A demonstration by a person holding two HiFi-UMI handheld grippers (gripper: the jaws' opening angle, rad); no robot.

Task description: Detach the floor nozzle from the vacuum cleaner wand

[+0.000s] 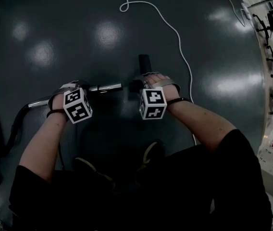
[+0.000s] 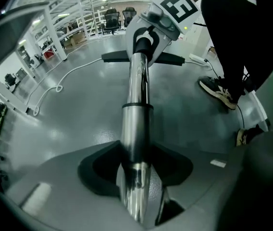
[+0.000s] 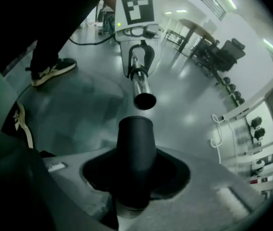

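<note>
1. The left tool (image 1: 68, 99) points steeply down, and its jaws are clamped on the chrome vacuum cleaner wand (image 1: 105, 87). The left gripper view shows the tube pinched between them and running away toward the other tool.
2. The right tool (image 1: 148, 88) also points steeply down. Its jaws stand partway apart and are closed on the floor nozzle (image 1: 144, 63). They grip its black tubular neck (image 3: 135, 148), which fills the gap between them.
3. The right gripper view shows the wand's open end (image 3: 144, 100) just beyond the top of the neck. A narrow gap separates the two, so the nozzle is off the wand.
4. In the head view the wand lies roughly level across the person's front. It runs from the left hand toward the right hand.
5. The nozzle's dark head pokes out past the right hand, away from the person. In the left gripper view it shows as a crosswise bar (image 2: 170, 59) behind the right tool.
6. I can't tell whether the head touches the floor (image 1: 103, 32).
7. A black hose (image 1: 14, 129) curves down from the wand's far left end.
8. A white cable (image 1: 179, 37) snakes over the glossy grey floor beyond the hands.
9. The person's shoes (image 1: 151, 154) show below the wand.
</note>
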